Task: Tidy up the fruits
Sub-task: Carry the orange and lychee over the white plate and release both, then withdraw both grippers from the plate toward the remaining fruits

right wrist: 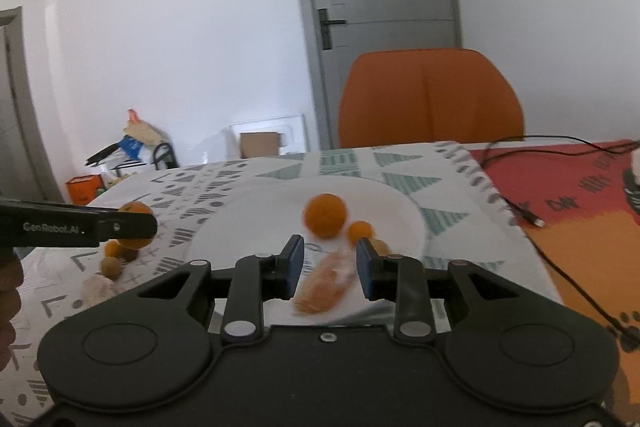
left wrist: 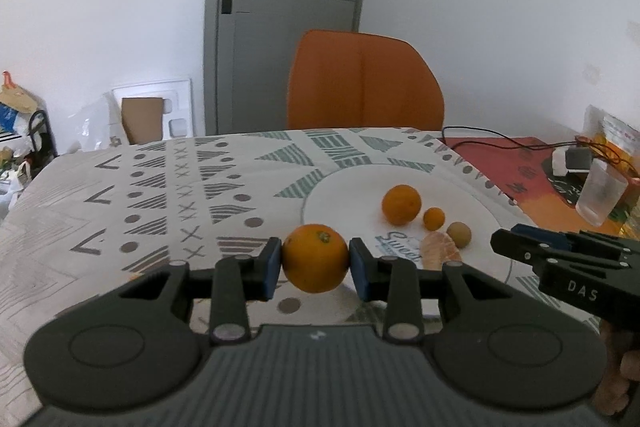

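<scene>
Your left hand-held gripper [left wrist: 315, 262]: closed on an orange [left wrist: 315, 258], the blue pads [left wrist: 273, 263] pressing its two sides. The fruit is held above the patterned cloth of the table [left wrist: 168, 187], at the near left edge of the white plate [left wrist: 348, 187].

Your right hand-held gripper [right wrist: 330, 263]: fingers spread, nothing between them. It is poised over the near part of the plate, with a peeled citrus segment [right wrist: 324, 287] showing in the gap below, blurred. In the left wrist view this gripper enters from the right, beside the plate.

On the plate, left wrist view:
- one large orange [left wrist: 401, 205], toward the middle;
- one small orange fruit [left wrist: 434, 219], just beside it to the right;
- one small brownish round fruit [left wrist: 459, 235], near the small orange one;
- the peeled segment, partly hidden behind your left gripper's finger.

Off the plate, right wrist view, on the cloth to the left:
- a small orange fruit [right wrist: 113, 249];
- a brownish round fruit [right wrist: 111, 267];
- a pale lumpy item [right wrist: 98, 289], kind unclear.

Elsewhere: an orange chair [left wrist: 364, 79] behind the table, a grey door [left wrist: 288, 7], a black cable [right wrist: 560, 239] across the red cloth [right wrist: 580, 195], a clear cup [left wrist: 600, 191] at the far right.
</scene>
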A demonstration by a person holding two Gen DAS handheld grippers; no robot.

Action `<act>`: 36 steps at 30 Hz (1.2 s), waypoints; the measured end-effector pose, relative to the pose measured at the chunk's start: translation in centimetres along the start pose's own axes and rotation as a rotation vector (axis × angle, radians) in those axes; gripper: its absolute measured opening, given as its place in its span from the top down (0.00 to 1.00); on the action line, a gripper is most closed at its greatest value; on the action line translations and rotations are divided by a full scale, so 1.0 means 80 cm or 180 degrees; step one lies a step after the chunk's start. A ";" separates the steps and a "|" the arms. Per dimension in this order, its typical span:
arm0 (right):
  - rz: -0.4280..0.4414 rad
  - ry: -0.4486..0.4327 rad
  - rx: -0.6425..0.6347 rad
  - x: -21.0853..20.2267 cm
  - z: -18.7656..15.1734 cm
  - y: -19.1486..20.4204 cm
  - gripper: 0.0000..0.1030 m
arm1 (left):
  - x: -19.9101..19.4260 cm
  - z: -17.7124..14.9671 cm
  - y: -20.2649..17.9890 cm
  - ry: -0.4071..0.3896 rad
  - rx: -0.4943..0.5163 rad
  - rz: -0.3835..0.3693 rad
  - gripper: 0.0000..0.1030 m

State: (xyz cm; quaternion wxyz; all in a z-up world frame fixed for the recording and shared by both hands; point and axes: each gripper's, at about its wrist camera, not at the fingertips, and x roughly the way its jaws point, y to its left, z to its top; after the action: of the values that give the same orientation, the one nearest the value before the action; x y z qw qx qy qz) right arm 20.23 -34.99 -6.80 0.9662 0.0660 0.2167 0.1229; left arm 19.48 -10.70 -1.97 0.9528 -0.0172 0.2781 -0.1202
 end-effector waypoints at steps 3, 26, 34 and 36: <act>-0.0072 0.0008 0.0039 -0.003 -0.004 -0.009 0.70 | 0.006 0.003 -0.009 0.0008 0.0041 -0.0046 0.66; -0.0093 0.0045 0.0057 -0.002 -0.011 -0.006 0.58 | -0.004 0.008 -0.003 0.0001 0.0047 0.0099 0.27; -0.0026 0.0032 -0.0017 -0.003 -0.007 0.012 0.50 | -0.021 0.003 0.019 -0.0033 -0.0035 0.0245 0.19; -0.0013 0.0025 -0.0033 -0.003 -0.006 0.017 0.47 | -0.026 0.002 0.024 -0.0058 -0.0053 0.0278 0.18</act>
State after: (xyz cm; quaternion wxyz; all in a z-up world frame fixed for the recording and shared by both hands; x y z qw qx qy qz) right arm 19.52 -33.74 -6.89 0.9659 0.0601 0.2200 0.1223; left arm 18.27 -8.35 -0.97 0.9595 -0.0140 0.2709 -0.0761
